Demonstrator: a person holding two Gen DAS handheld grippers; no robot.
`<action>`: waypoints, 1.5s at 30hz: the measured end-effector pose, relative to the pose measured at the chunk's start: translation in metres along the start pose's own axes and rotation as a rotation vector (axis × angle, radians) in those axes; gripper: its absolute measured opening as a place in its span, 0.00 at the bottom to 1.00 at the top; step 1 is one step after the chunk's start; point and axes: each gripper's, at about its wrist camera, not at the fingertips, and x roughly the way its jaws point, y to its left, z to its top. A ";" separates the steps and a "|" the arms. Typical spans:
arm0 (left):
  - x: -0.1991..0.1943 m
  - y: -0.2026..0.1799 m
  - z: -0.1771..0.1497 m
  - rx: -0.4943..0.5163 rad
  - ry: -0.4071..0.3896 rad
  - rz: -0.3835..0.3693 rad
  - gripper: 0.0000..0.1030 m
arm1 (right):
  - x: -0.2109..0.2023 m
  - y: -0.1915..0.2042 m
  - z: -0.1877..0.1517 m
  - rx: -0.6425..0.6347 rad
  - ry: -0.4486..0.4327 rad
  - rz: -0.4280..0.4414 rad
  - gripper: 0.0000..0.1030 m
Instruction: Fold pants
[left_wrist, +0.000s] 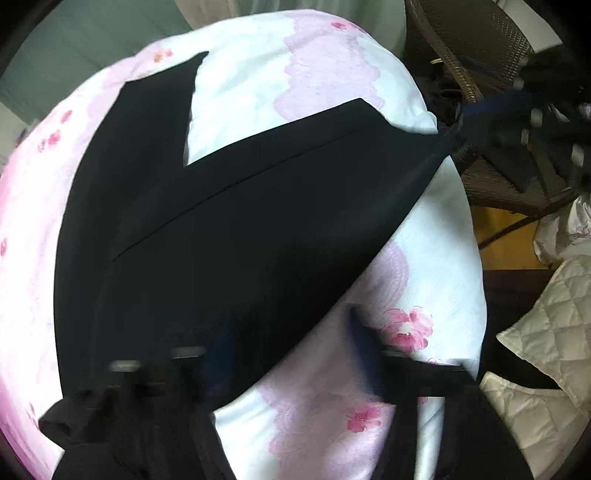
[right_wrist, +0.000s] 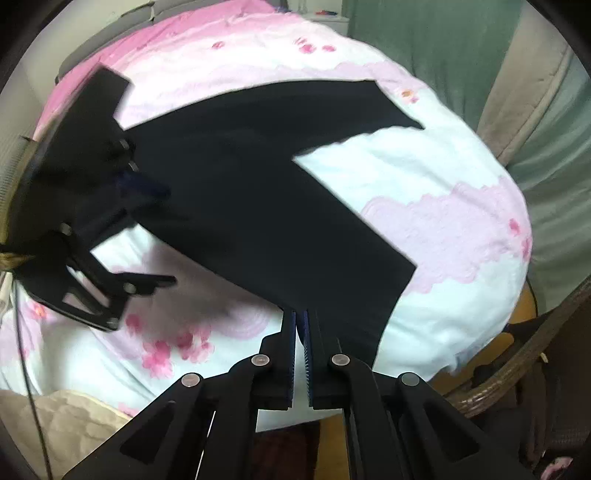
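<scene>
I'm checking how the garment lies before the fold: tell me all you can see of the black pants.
The black pants are smooth, matte, dark fabric with a straight seam along one leg. They lie spread on the floral bedspread, legs splayed in a V. The right gripper is shut on one waist corner, and the left gripper is at the other, pulling that edge taut.

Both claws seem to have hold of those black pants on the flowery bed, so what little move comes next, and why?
Probably lift both corners together. The right gripper is shut on the black pants at one waist corner, the left gripper apparently pinches the other, and the legs lie splayed on the floral bedcover.
</scene>
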 end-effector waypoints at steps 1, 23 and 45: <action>-0.002 0.001 0.003 -0.006 0.004 -0.007 0.19 | -0.005 -0.004 0.004 0.004 -0.009 -0.014 0.02; -0.019 -0.051 -0.039 0.338 -0.050 0.158 0.59 | 0.031 -0.024 0.010 0.132 0.064 0.063 0.46; 0.022 -0.049 -0.025 0.371 -0.061 0.259 0.11 | 0.045 0.009 -0.049 0.195 0.149 0.070 0.46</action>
